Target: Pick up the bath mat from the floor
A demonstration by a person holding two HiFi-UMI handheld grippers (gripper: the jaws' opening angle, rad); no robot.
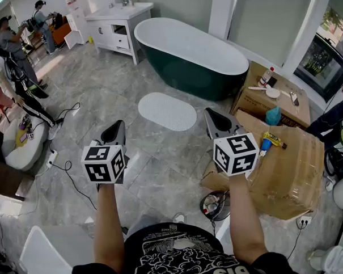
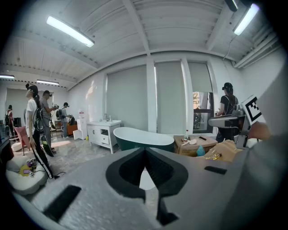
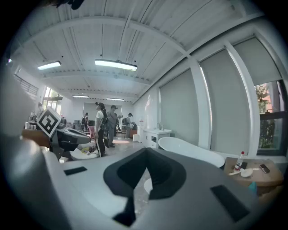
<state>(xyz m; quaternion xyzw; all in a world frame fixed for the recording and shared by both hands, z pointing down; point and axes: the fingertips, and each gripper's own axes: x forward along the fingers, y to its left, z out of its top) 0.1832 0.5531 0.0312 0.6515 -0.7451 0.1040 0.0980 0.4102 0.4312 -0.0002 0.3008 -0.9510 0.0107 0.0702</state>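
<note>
On the grey tiled floor (image 1: 101, 80) in front of you, the white oval mat (image 1: 167, 111) lies flat, just beside the long side of the dark green tub (image 1: 190, 53) and near the corner of the boxes (image 1: 286, 157) at your right. You hold the left gripper (image 1: 119, 125) and the right gripper (image 1: 211, 113) side by side above the floor, well apart from each other, both pointing forward and only a little downward. The mat is ahead of their tips, about midway between the two, and neither gripper touches it. From the left gripper view you can see that its jaws are clenched, tip against tip, with nothing between them; through the opening under the tips a piece of the mat (image 2: 145, 179) shows, and the tub (image 2: 144, 137) stands behind it. The right gripper view tells the same for that side: the jaws are pressed together and empty, and a small part of the mat (image 3: 147, 185) is visible low in the gap, with the tub (image 3: 191, 152) further back to the right. A white cabinet (image 1: 118, 28) with a sink stands beyond the left end of the tub. Several people (image 1: 11, 44) stand at the far left of the room, and a black cable (image 1: 71, 183) runs over the floor at your left. A yellow bottle (image 1: 272, 139) lies on the boxes.
</note>
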